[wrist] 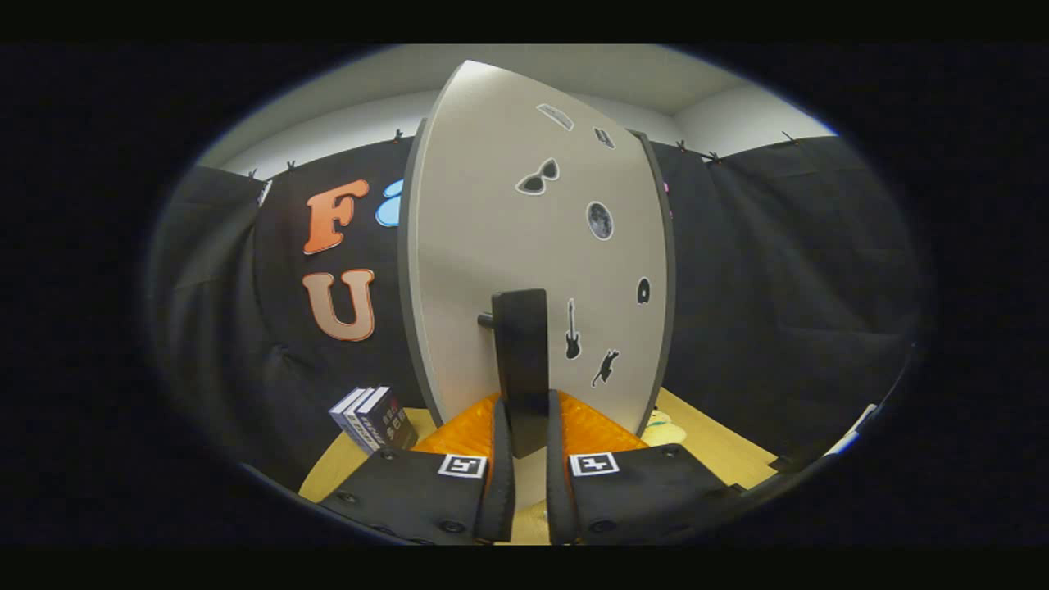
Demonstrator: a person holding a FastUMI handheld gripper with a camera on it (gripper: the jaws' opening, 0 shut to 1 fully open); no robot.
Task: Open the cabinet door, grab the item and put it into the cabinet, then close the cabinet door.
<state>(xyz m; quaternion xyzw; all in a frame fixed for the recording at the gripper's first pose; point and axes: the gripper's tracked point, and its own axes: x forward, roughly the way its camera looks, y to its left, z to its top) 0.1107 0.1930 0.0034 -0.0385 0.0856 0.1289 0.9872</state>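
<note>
Gripper (522, 442) fingers clamped on door handle (519, 360) — cabinet door (492, 246) (stickered) ajar

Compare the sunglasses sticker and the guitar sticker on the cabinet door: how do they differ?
The sunglasses sticker sits high on the cabinet door, wide and tilted; the guitar sticker sits low, tall and upright, beside the handle that the tool grips. Both are dark shapes with pale outlines.

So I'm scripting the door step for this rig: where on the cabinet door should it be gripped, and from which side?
Grip the dark upright handle, head-on from the door's front. It stands off the flat panel on a short post, giving a finger room each side. The gripper already straddles its lower end.
</note>
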